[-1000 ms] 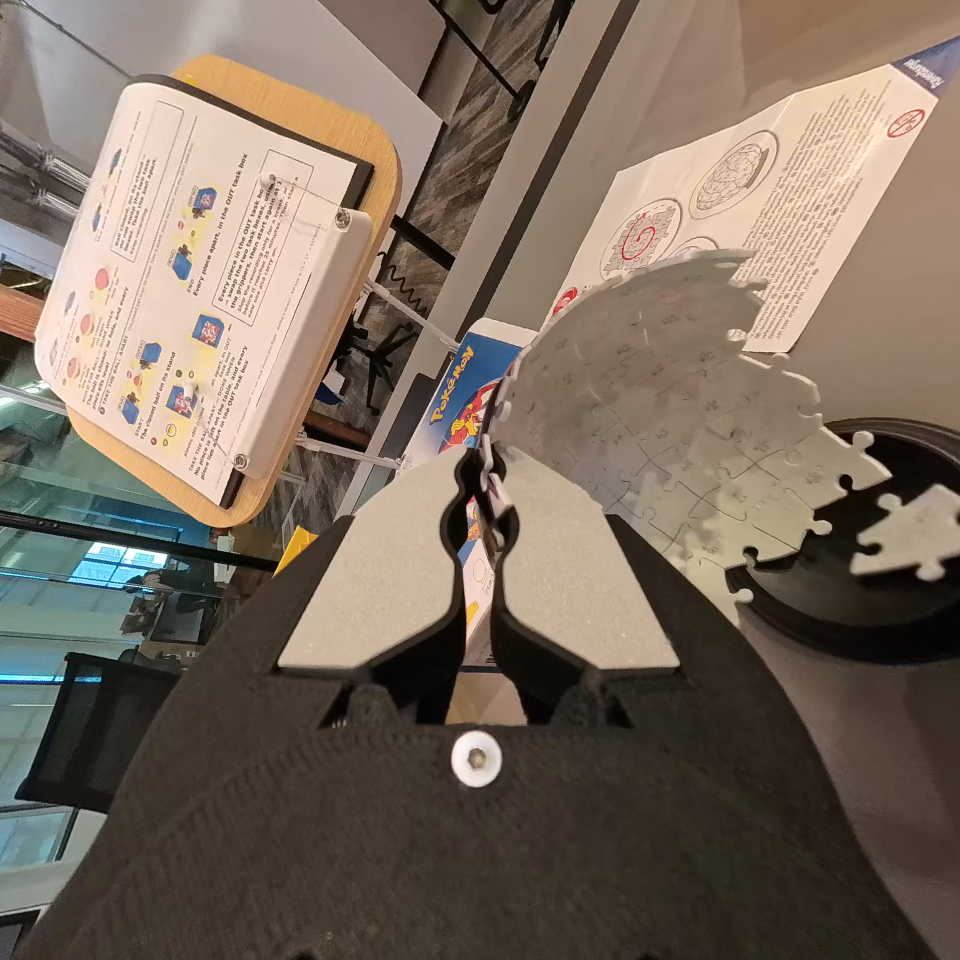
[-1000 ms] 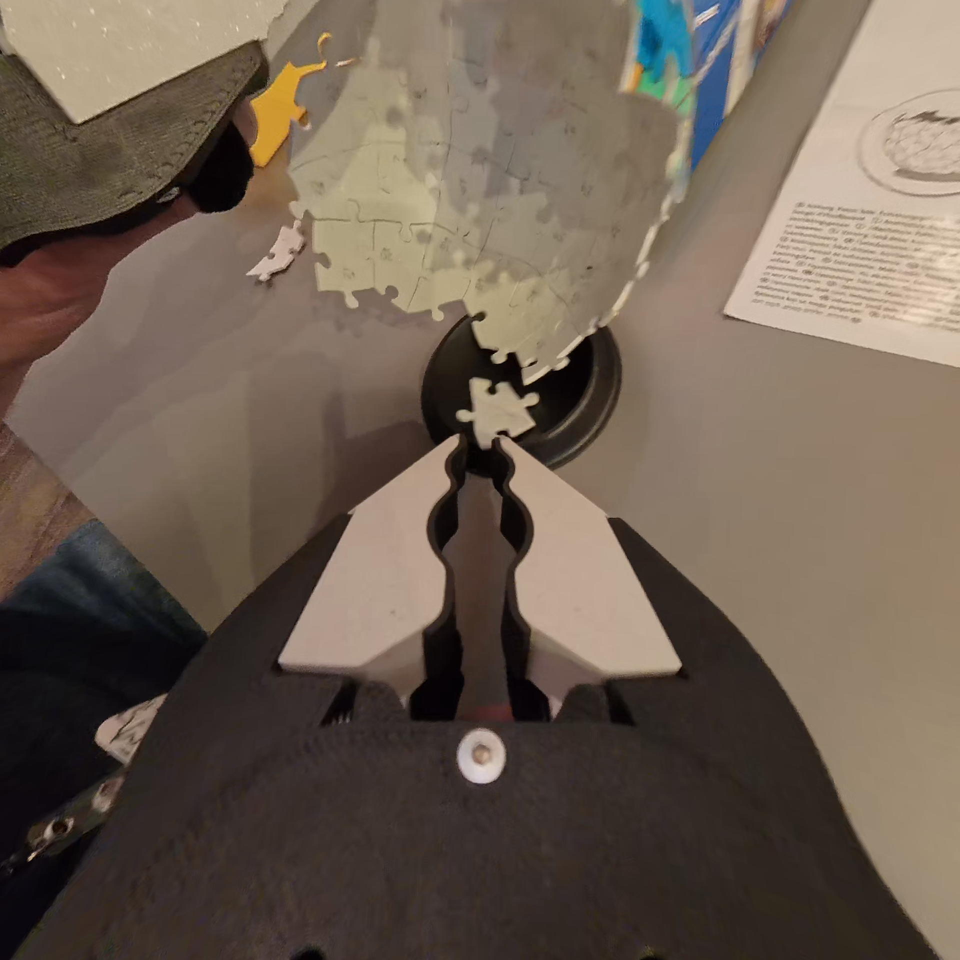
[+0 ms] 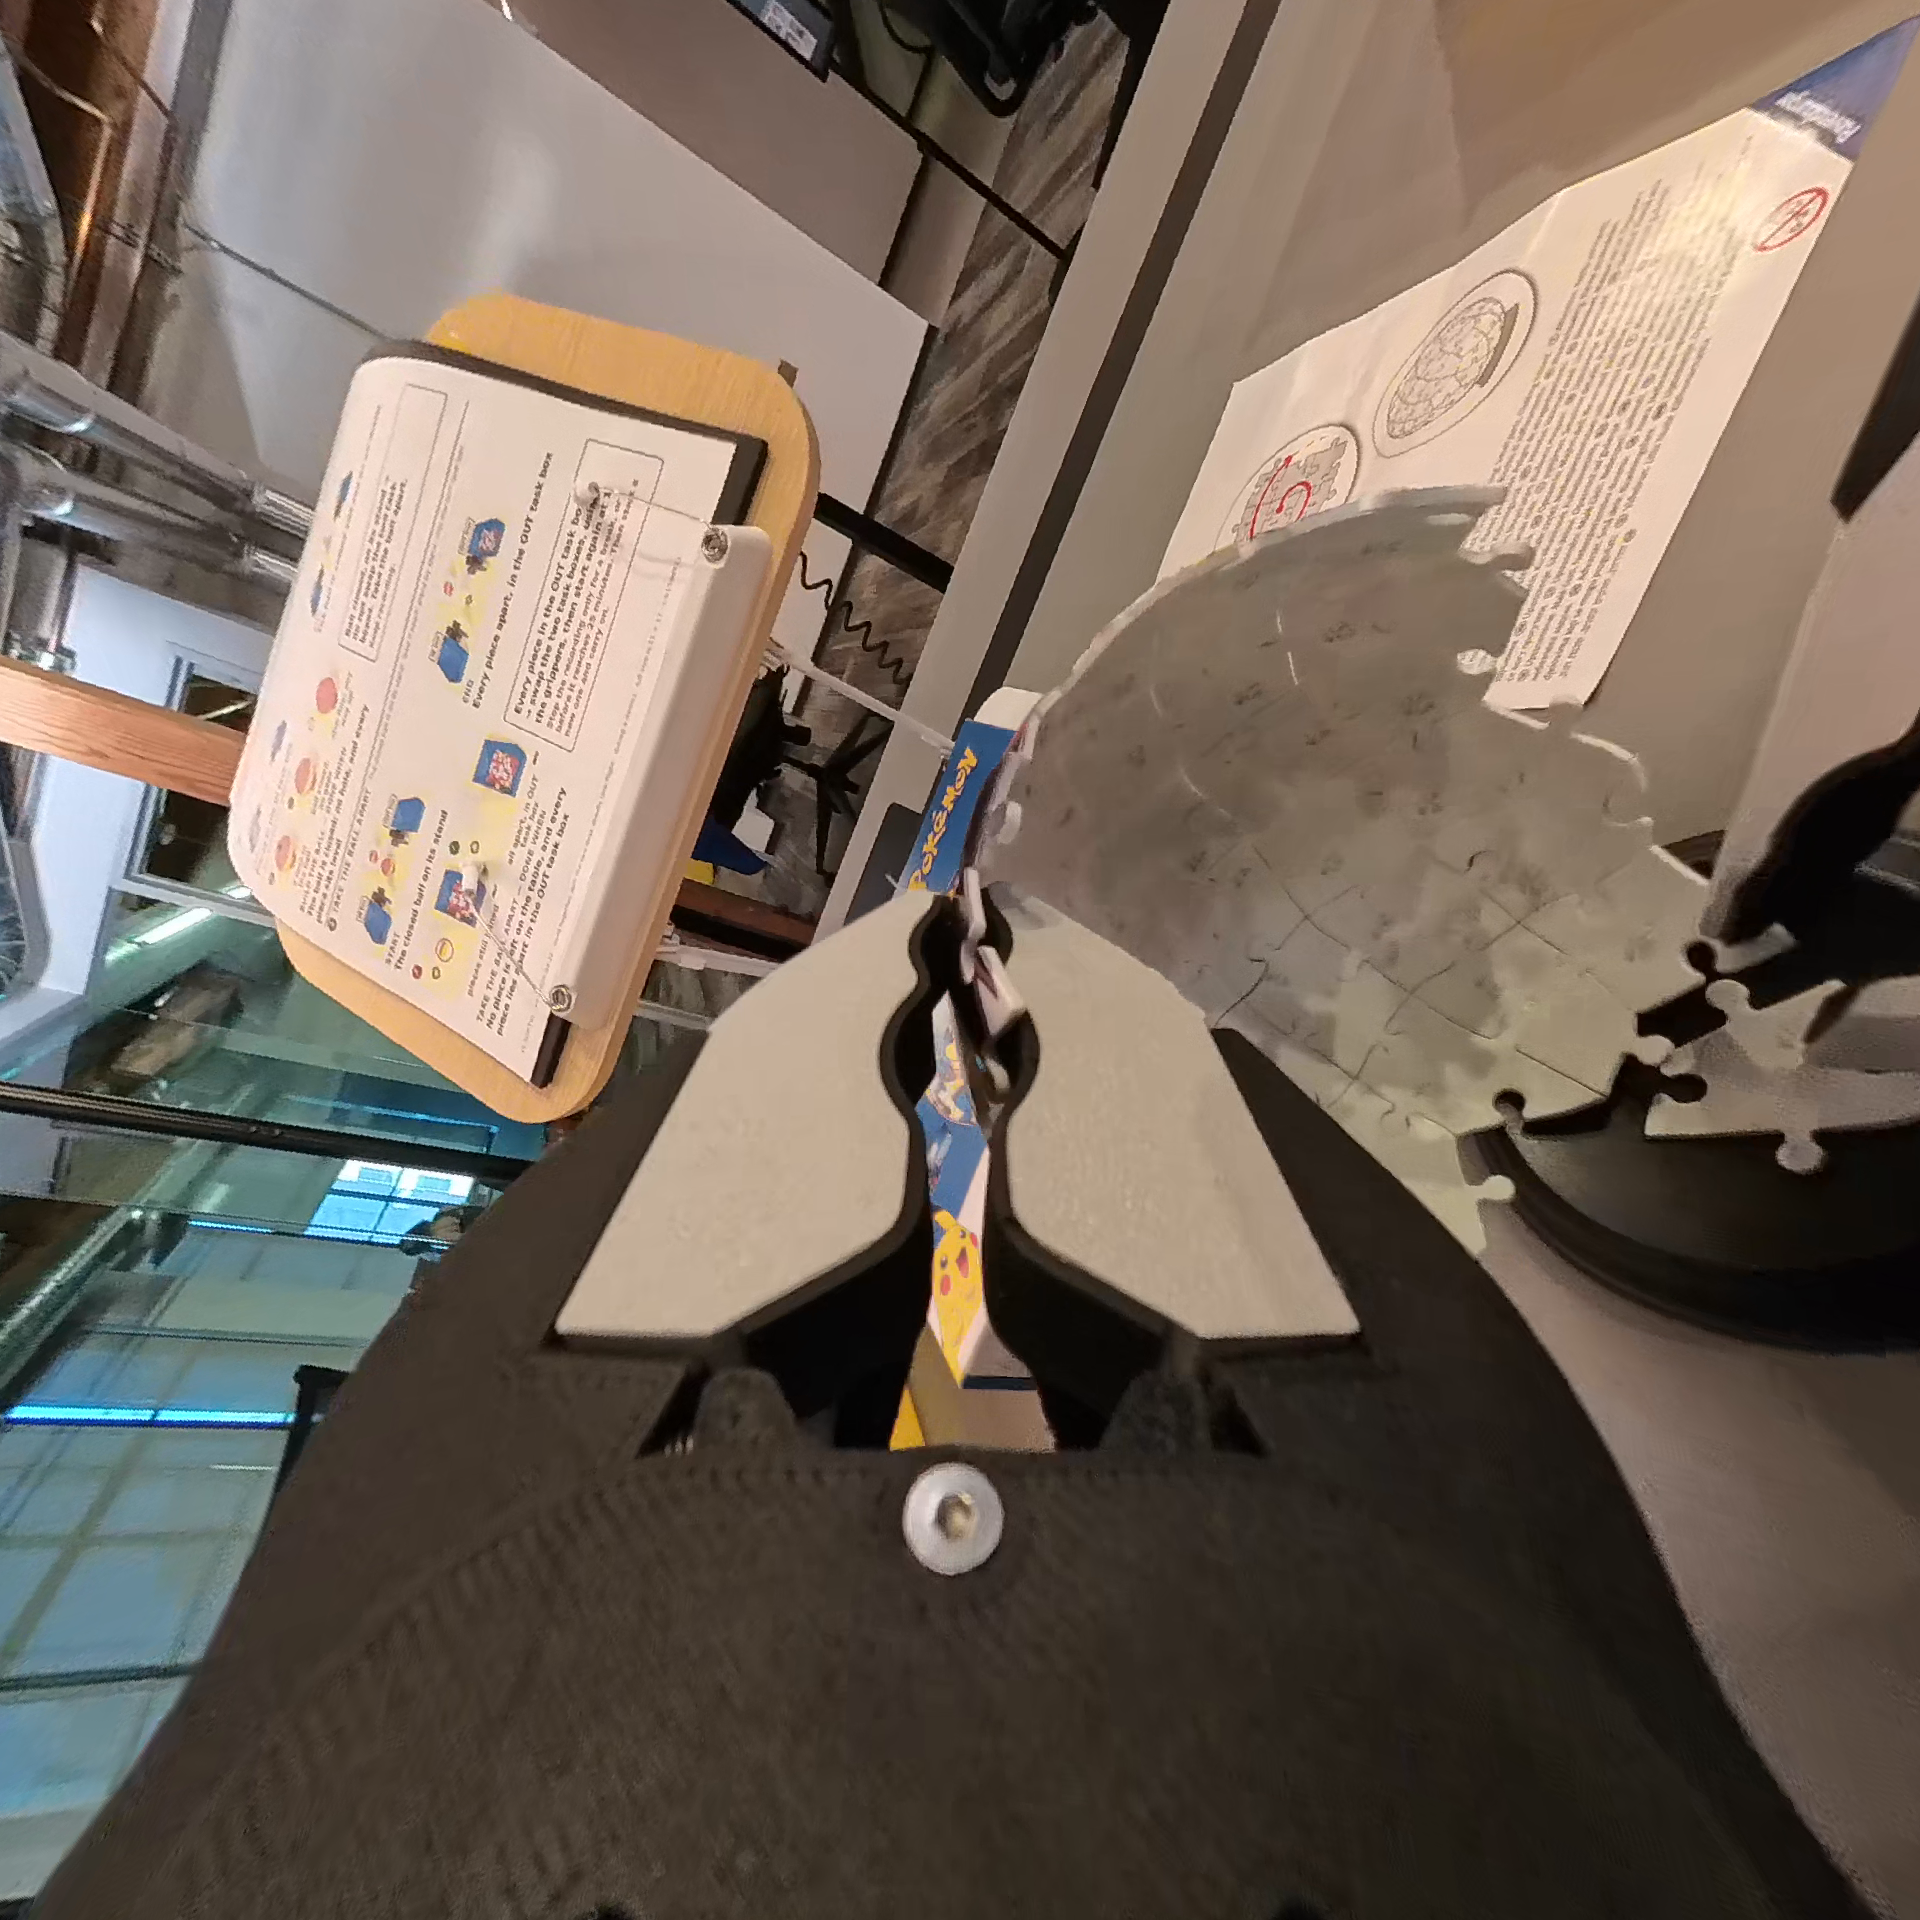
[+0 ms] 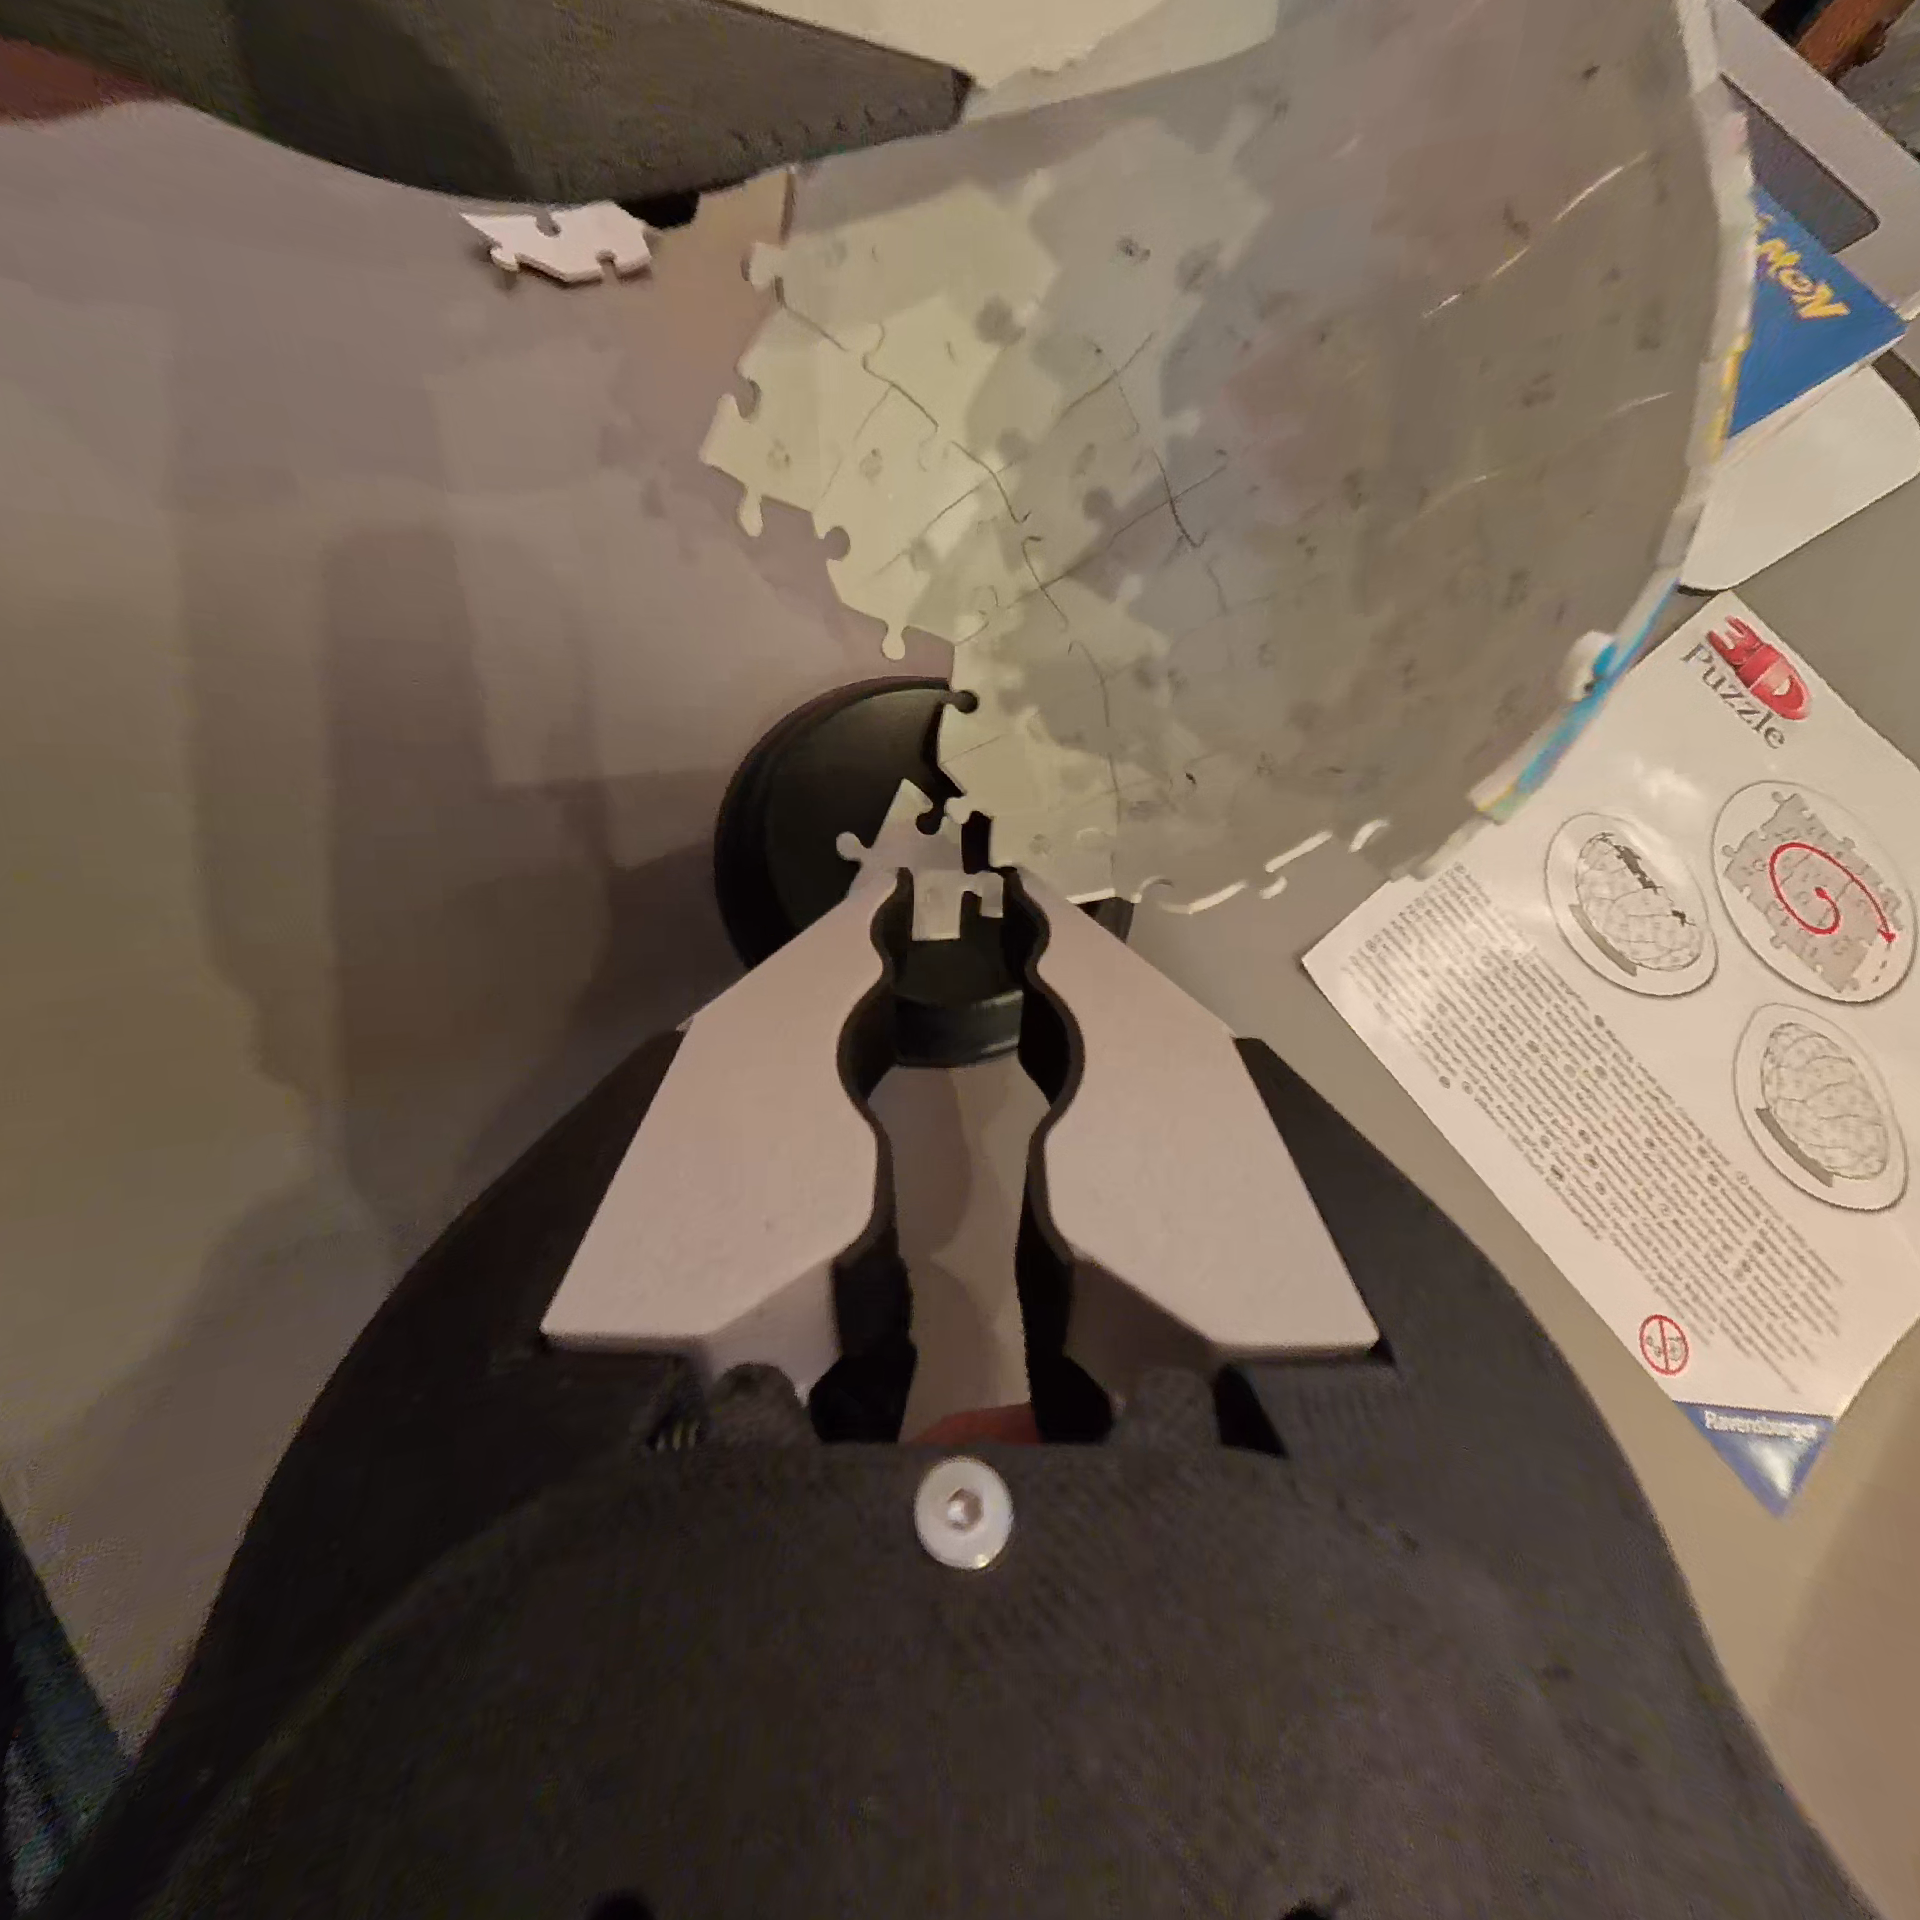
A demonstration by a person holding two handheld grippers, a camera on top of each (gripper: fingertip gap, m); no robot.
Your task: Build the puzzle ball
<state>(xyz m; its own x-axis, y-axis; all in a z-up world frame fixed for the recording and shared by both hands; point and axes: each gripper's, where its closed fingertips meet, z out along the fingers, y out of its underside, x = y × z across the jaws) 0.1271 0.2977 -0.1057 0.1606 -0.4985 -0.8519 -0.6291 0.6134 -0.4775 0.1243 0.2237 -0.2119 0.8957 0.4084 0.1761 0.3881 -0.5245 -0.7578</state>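
The partly built puzzle ball (image 3: 1351,852) is a curved white shell seen from its inner side, held tilted above the black round stand (image 3: 1714,1247). My left gripper (image 3: 977,935) is shut on the shell's edge. In the right wrist view the shell (image 4: 1195,499) fills the upper middle, over the stand (image 4: 810,769). My right gripper (image 4: 940,883) is shut on a loose white puzzle piece (image 4: 909,847) and holds it against the shell's jagged lower edge. It also shows at the right of the left wrist view (image 3: 1756,935). The left gripper (image 4: 520,94) shows at the top.
A folded instruction sheet (image 4: 1662,1039) lies on the grey table to the right. The blue puzzle box (image 4: 1787,312) stands behind the shell. One loose white piece (image 4: 566,244) lies on the table at upper left. A clipboard with a task sheet (image 3: 499,707) stands beyond the table edge. The grippers' ends are close to 12 centimetres from one another.
My right gripper has moved forward with the piece, from just short of the shell to its lower edge. The shell has shifted to the right in the right wrist view.
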